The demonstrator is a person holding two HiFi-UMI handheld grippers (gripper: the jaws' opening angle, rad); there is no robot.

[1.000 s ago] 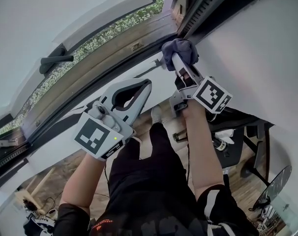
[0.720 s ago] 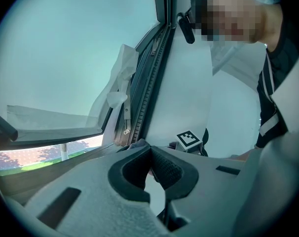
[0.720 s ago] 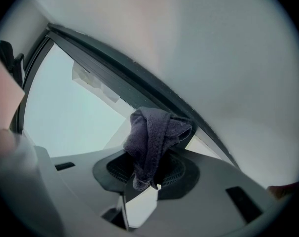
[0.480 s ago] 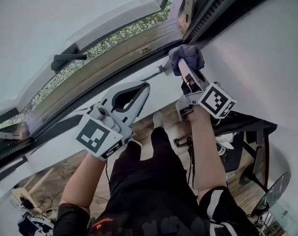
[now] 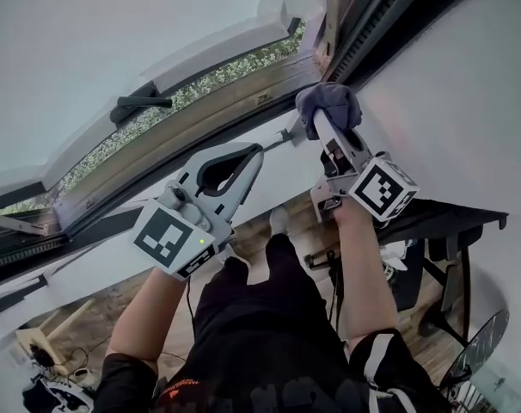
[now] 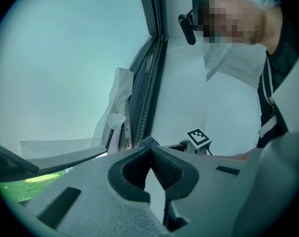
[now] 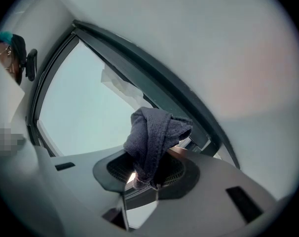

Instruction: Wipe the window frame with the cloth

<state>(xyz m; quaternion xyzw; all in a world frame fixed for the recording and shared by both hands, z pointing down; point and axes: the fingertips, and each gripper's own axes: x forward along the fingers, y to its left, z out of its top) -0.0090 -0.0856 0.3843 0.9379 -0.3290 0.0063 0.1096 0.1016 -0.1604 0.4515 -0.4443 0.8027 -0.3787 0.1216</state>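
My right gripper [image 5: 322,120] is shut on a bunched dark blue-grey cloth [image 5: 327,103], held up against the dark window frame [image 5: 243,120] near its corner. In the right gripper view the cloth [image 7: 154,135] sticks up from between the jaws of the right gripper [image 7: 147,174], with the frame's dark bar [image 7: 159,85] running behind it. My left gripper [image 5: 257,151] hangs lower and to the left, just below the frame, shut with nothing in it. In the left gripper view the left gripper's [image 6: 150,153] pads [image 6: 164,169] meet at the tips.
A black window handle [image 5: 144,103] sticks out of the sash at upper left. The pane is tilted open, with greenery [image 5: 235,69] outside. A white wall [image 5: 450,84] lies right of the frame. Below are the person's legs, a dark desk [image 5: 450,218] and wooden floor.
The whole view has drifted, so the frame and handle sit further right in the picture. The right gripper keeps the cloth pressed by the frame's corner. The left gripper has barely moved.
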